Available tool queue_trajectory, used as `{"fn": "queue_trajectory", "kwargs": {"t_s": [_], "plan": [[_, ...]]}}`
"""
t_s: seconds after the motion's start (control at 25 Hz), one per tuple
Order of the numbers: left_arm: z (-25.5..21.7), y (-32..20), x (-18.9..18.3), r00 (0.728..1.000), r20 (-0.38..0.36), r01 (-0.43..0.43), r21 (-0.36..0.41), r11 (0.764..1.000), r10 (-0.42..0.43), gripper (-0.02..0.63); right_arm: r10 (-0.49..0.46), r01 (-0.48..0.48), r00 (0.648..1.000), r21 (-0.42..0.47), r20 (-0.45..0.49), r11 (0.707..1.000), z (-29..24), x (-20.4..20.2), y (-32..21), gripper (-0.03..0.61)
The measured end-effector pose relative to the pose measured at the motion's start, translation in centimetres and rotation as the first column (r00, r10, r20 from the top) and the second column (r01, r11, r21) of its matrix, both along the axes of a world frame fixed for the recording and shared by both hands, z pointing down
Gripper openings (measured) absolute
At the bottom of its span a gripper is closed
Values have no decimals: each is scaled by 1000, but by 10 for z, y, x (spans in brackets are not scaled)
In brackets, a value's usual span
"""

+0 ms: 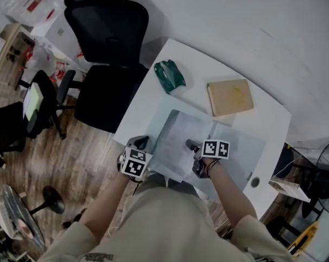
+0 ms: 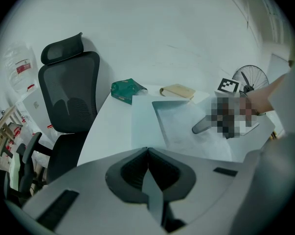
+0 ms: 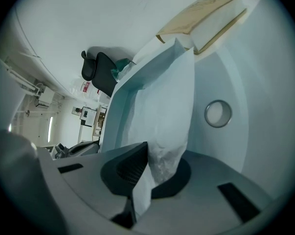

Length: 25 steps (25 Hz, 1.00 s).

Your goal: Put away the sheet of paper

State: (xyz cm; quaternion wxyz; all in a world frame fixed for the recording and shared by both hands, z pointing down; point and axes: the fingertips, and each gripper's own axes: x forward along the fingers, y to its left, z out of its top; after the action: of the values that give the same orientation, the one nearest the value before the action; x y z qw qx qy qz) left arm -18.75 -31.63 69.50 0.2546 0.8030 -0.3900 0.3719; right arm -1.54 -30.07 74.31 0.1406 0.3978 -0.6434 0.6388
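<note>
The sheet of paper [image 1: 183, 132] lies near the middle of the white counter [image 1: 148, 100], on a pale blue folder [image 1: 235, 146] that spreads out wider beneath it. The right tool [image 1: 190, 144] is clamped on the paper's near edge. In the right gripper view, its 2 jaws are together with the white sheet [image 3: 167, 106] pinched between them. The sheet rises away from the tool, with the blue folder [image 3: 120, 116] showing behind it.

The left tool [image 1: 144, 142] is at the folder's left edge. In the left gripper view, its jaws are closed on a thin bluish edge, which appears to be the folder's.

A tan book [image 1: 229, 97] and a green pouch [image 1: 169, 75] lie farther back on the counter, apart from each other. A round hole [image 1: 255, 182] is set in the counter at the right. 1 black office chair [image 1: 107, 42] stands beyond the counter's left corner.
</note>
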Motion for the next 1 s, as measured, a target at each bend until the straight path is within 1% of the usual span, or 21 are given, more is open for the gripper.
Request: {"fn": "queue_trajectory", "kwargs": {"t_s": [0.28,0.52,1.0], "plan": [[-1,1,-1,1000,-17,3,1,1000,-3,20,-12,11,1000,9,22,1000,-3,-19,-11,23],[-1,1,-2,1000,-23,2,0,1000,-2,20,6,-5,995,-7,103,1000,-3,-39,-18,23],[0,1,-2,1000,-30,-3,2,1000,3,20,-13,14,991,-2,133,1000,6,-63,-30,23]]}}
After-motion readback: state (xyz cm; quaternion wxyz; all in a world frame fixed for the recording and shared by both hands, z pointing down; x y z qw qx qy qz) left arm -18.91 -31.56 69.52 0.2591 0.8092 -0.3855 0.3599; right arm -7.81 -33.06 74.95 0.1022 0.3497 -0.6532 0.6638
